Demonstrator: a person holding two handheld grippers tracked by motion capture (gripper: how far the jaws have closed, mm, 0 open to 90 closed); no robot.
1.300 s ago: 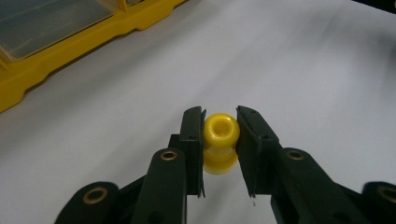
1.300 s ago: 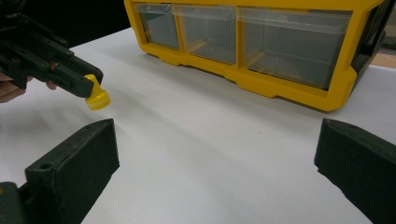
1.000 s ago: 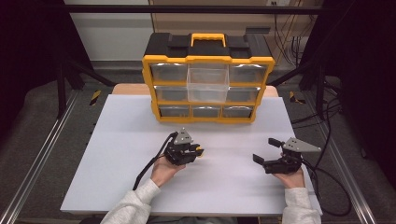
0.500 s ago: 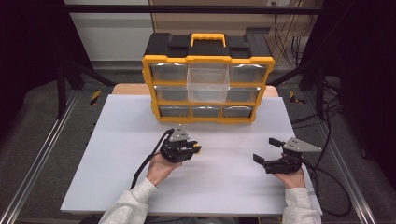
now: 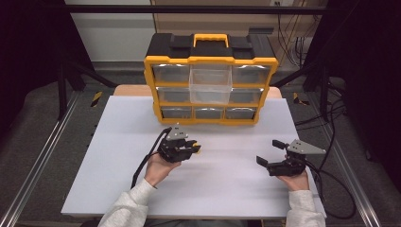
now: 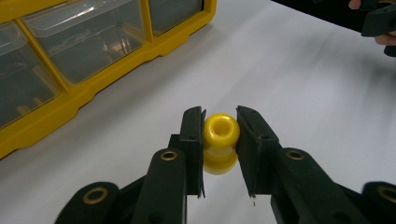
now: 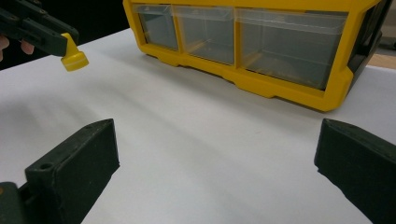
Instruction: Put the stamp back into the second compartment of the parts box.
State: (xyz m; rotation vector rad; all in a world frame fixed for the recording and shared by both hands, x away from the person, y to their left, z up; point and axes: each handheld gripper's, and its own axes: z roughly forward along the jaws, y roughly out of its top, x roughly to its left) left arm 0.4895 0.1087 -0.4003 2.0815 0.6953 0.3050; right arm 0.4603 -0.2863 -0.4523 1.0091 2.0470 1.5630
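White sheeting covered the worktop (image 5: 222, 189), which sat on a metal frame over grey floor, with dark curtains at both sides and a pale wall behind. A yellow-and-black organizer (image 5: 210, 78) stood at the far edge, one clear middle drawer (image 5: 210, 85) pulled out. The left gripper (image 5: 189, 147) had its jaws clamped on a small yellow knob (image 6: 220, 142), held just above the sheet in front of the organizer. The right gripper (image 5: 268, 152) rested well apart, jaws wide and empty.
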